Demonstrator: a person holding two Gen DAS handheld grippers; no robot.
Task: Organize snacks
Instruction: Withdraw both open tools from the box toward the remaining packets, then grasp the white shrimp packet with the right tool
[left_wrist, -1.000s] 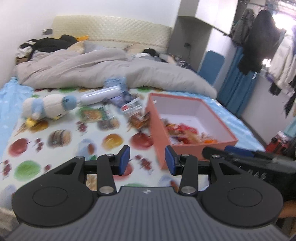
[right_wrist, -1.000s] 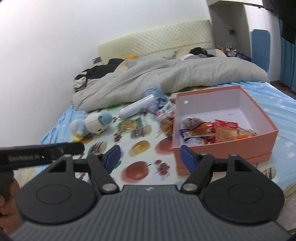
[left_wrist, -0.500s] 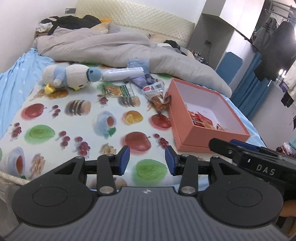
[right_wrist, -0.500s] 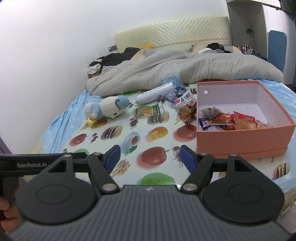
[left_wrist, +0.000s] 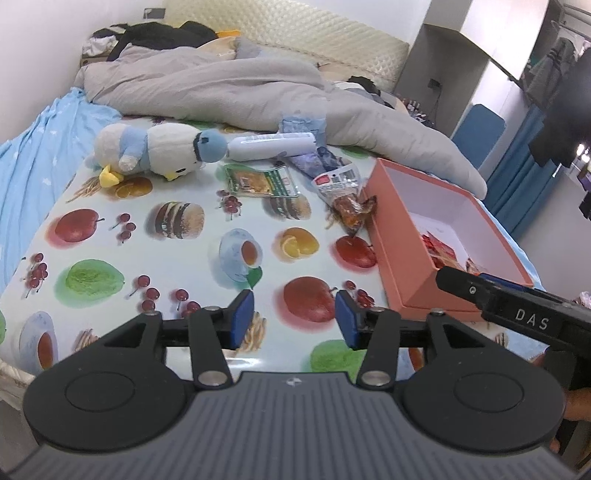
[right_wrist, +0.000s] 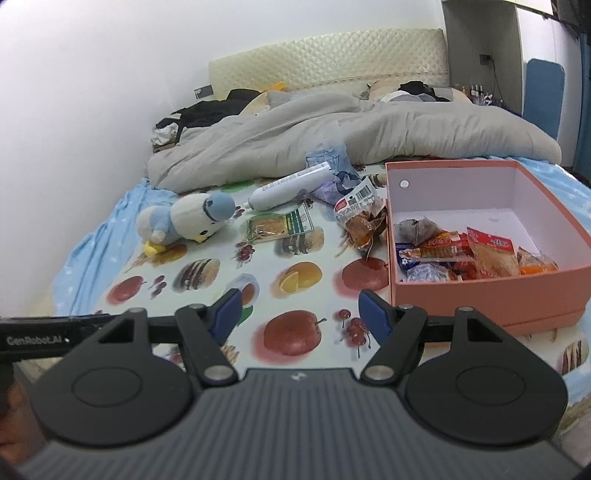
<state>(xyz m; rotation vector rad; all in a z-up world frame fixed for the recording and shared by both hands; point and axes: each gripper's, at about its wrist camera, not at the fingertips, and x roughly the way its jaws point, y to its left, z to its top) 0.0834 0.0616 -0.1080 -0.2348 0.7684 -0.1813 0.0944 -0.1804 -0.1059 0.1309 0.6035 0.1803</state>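
A salmon-pink box (right_wrist: 484, 299) (left_wrist: 402, 240) sits on the right of a fruit-print cloth and holds several wrapped snacks (right_wrist: 461, 254). Outside it lie a green-edged cracker pack (left_wrist: 260, 181) (right_wrist: 279, 227), a clear pack of brown snacks (left_wrist: 347, 206) (right_wrist: 360, 218) against the box's left wall, and a crumpled bluish wrapper (left_wrist: 314, 158) (right_wrist: 332, 181). My left gripper (left_wrist: 294, 319) hovers over the cloth's near edge, its jaws opening with nothing between them. My right gripper (right_wrist: 301, 314) stands open and empty, just left of the box's near corner.
A plush penguin (left_wrist: 159, 149) (right_wrist: 188, 219) and a white tube (left_wrist: 271, 146) (right_wrist: 288, 188) lie at the far side of the cloth. A rumpled grey duvet (left_wrist: 229, 88) covers the bed behind. The cloth's near edge runs below both grippers.
Both grippers have come down and nearer to the bed, so the cloth and box fill more of each view. The left gripper's jaws have spread wider.
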